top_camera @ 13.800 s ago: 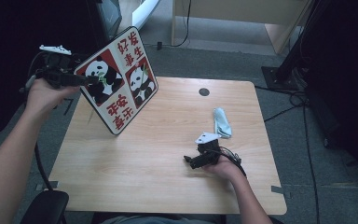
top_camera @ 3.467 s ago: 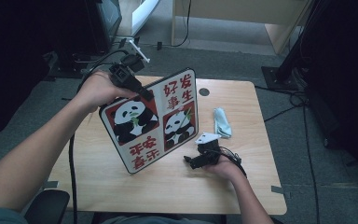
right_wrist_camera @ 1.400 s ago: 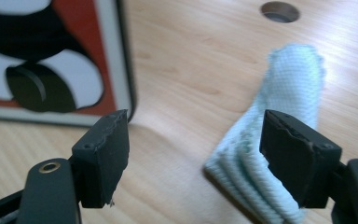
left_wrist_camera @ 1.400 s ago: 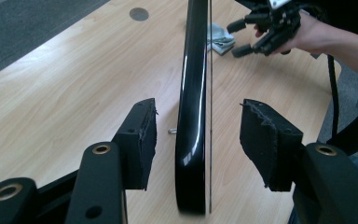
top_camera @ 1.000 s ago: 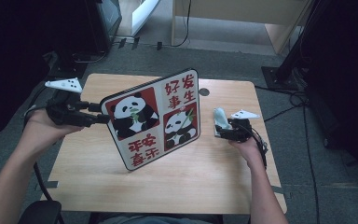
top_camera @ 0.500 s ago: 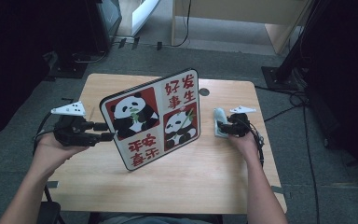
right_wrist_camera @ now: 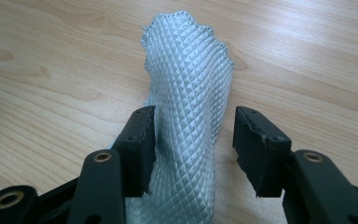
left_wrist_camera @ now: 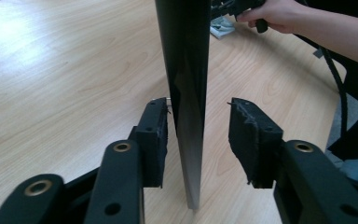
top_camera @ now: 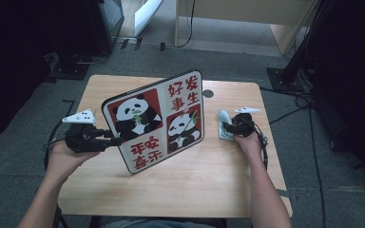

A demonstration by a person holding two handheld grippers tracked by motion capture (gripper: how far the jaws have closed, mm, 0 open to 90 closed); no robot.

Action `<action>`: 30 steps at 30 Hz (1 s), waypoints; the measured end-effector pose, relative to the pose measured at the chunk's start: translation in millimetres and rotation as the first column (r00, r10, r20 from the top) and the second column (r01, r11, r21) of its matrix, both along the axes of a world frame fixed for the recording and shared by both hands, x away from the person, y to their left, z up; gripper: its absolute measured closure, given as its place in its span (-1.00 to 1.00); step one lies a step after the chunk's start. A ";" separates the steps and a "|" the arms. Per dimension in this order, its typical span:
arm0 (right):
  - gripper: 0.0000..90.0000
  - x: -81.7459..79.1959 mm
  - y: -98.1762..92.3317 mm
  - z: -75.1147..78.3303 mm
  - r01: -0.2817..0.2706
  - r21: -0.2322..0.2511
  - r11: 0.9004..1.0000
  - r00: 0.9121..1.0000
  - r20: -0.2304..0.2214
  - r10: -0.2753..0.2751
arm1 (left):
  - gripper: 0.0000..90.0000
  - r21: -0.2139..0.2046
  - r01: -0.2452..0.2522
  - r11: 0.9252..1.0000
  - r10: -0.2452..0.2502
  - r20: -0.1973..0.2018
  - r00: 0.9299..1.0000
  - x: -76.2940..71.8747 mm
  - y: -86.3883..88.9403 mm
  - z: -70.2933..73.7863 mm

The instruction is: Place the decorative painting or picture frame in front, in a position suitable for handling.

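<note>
Since a second ago both hands have come down toward their targets: the left tongs (top_camera: 115,141) have dropped from beside the upper edge of the panda board (top_camera: 157,121) to its lower left edge, and the right tongs (top_camera: 227,126) have slid up to the pale blue cloth (top_camera: 224,131). That board stands tilted on one lower corner on the wooden surface (top_camera: 204,180), its printed face toward the person, its thin edge running upright between the left jaws in the left gripper view (left_wrist_camera: 186,107). Those jaws have just been closing; one pad (left_wrist_camera: 158,140) is at or almost against the board's face, the other still apart, so nothing is clamped yet. In the right gripper view the cloth (right_wrist_camera: 186,98) lies with its long axis straight ahead along the tongs (right_wrist_camera: 193,144), a raised fold between jaws that have also been closing but are released, with a gap on one side. Each hand is nearest its own thing, so I judge both need only close.
</note>
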State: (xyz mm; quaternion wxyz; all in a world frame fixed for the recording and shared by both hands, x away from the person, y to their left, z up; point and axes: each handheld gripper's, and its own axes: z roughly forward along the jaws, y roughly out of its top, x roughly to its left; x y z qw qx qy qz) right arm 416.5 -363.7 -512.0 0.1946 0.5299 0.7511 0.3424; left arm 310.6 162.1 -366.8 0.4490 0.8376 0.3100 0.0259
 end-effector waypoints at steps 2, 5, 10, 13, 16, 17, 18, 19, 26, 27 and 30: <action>0.11 -0.1 -1.6 1.0 0.008 0.002 1.000 1.000 0.005 -0.008 | 0.37 -0.005 -0.003 1.000 0.003 0.000 1.000 0.2 -1.5 -1.6; 0.13 -1.8 -4.8 7.7 0.026 0.009 1.000 0.999 0.034 -0.026 | 0.41 -0.010 -0.004 1.000 0.004 -0.007 1.000 0.6 -2.8 -5.4; 0.13 -0.7 -6.0 5.6 0.021 0.017 1.000 1.000 0.012 -0.021 | 0.53 -0.031 -0.012 0.999 0.011 -0.015 1.000 2.2 -2.3 -7.3; 0.16 0.5 -4.1 3.2 0.007 0.013 1.000 1.000 0.006 -0.007 | 0.56 -0.042 -0.016 0.999 0.015 -0.014 1.000 3.3 -2.6 -8.3; 0.21 1.1 0.3 1.7 -0.010 -0.003 1.000 1.000 -0.001 0.010 | 0.59 -0.054 -0.017 0.998 0.016 -0.017 1.000 4.9 -3.5 -10.0; 0.24 1.1 2.0 0.9 -0.012 -0.009 1.000 1.000 -0.007 0.012 | 0.63 -0.058 -0.018 0.998 0.016 -0.018 1.000 5.5 -3.3 -10.4; 0.25 1.2 2.6 0.5 -0.014 -0.012 1.000 1.000 -0.005 0.014 | 0.64 -0.061 -0.017 0.998 0.016 -0.020 1.000 5.8 -3.1 -10.7; 0.28 1.3 2.8 0.4 -0.015 -0.012 1.000 1.000 -0.004 0.015 | 0.66 -0.062 -0.021 0.998 0.020 -0.016 1.000 5.5 -3.2 -11.2; 0.42 1.2 3.1 -0.5 -0.021 0.006 1.000 1.000 -0.007 0.021 | 0.72 -0.068 -0.011 0.998 0.010 -0.014 1.000 2.0 -4.0 -12.4; 0.45 1.1 3.3 -0.5 -0.021 0.008 1.000 1.000 -0.008 0.021 | 0.73 -0.070 -0.007 0.998 0.006 -0.013 1.000 1.6 -4.0 -12.7; 0.52 0.8 4.0 -0.8 -0.018 0.018 1.000 1.000 -0.010 0.018 | 0.74 -0.078 -0.006 0.997 0.006 -0.010 1.000 0.4 -4.7 -13.5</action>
